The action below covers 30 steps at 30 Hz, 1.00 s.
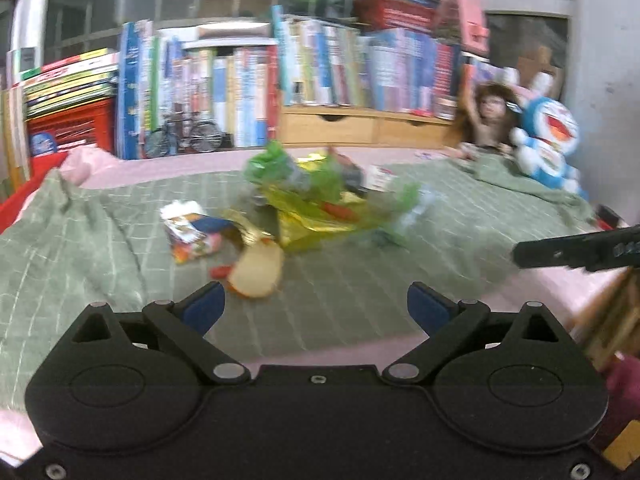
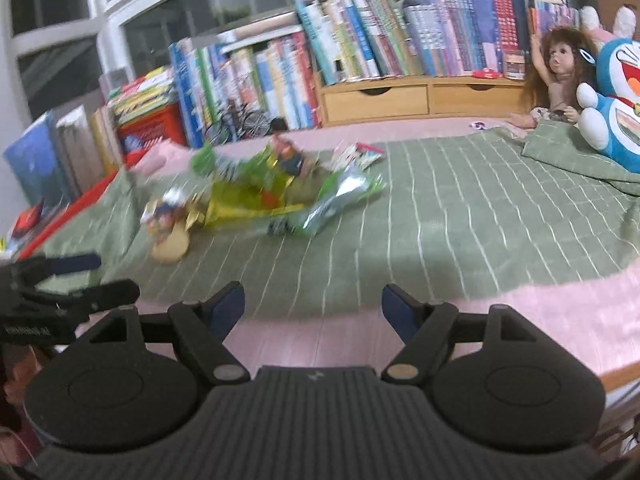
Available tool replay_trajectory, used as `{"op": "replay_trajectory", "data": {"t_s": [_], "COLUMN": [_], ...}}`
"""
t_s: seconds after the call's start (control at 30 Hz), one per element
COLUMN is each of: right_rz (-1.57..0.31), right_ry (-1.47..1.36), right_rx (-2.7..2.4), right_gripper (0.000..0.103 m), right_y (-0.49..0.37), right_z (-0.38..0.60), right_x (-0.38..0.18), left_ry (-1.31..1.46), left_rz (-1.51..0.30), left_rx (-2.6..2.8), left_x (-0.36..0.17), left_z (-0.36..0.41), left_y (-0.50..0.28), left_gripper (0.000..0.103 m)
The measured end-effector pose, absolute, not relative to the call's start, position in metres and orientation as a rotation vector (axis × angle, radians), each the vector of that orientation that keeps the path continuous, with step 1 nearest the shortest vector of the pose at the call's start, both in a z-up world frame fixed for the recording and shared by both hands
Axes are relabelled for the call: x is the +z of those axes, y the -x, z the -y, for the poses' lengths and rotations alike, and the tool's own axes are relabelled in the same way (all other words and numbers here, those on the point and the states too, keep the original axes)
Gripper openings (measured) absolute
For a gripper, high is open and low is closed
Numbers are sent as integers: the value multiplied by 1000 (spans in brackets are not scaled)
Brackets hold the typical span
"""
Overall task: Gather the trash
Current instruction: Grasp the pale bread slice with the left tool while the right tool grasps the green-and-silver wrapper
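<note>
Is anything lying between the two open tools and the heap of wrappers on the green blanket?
Nothing visible. Only bare green blanket lies between the left tool, the right tool and the wrapper pile; both tools are empty.

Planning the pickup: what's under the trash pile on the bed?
The trash pile lies on a green checked blanket, with a pink sheet showing at the blanket's near edge. Whatever sits beneath the wrappers themselves is covered.

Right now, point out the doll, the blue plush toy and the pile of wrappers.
doll (image 2: 558, 76): right wrist view, on its face and upper chest.
blue plush toy (image 1: 550, 140): left wrist view, on its round belly.
pile of wrappers (image 1: 316, 200): left wrist view, on the yellow-green wrapper at the pile's middle.
</note>
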State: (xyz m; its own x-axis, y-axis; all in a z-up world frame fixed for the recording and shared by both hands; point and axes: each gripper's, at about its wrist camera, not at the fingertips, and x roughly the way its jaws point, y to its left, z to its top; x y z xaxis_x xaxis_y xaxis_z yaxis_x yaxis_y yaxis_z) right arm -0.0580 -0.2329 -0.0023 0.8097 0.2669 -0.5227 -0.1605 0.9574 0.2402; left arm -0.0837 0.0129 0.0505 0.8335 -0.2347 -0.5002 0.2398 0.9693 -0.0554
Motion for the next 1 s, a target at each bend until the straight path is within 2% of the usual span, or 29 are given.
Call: {"op": "replay_trajectory", "data": {"t_s": [0.17, 0.3, 0.67, 0.77, 0.87, 0.93, 1.0], "right_rz": [-675, -733, -809, -824, -818, -809, -801], "right_ry": [-332, -373, -284, -279, -291, -299, -297], "right_rx": [232, 237, 201, 190, 201, 221, 229], "right_gripper": [83, 74, 54, 52, 50, 40, 40], "right_y": [9, -24, -86, -97, -101, -100, -95], "right_z": [242, 238, 196, 191, 189, 189, 189], "right_x": [-3, -8, -23, -29, -35, -35, -33], "left_ry": [20, 7, -28, -26, -45, -56, -40], "left_rz": [-553, -570, -624, -619, -614, -609, -612], "left_rx": [-194, -177, -131, -124, -127, -127, -133], "left_x": [36, 27, 2, 0, -1, 0, 2], "left_z": [-22, -20, -13, -13, -11, -9, -9], "left_y": [48, 27, -9, -12, -14, -13, -10], "left_gripper": [80, 70, 59, 53, 42, 39, 37]}}
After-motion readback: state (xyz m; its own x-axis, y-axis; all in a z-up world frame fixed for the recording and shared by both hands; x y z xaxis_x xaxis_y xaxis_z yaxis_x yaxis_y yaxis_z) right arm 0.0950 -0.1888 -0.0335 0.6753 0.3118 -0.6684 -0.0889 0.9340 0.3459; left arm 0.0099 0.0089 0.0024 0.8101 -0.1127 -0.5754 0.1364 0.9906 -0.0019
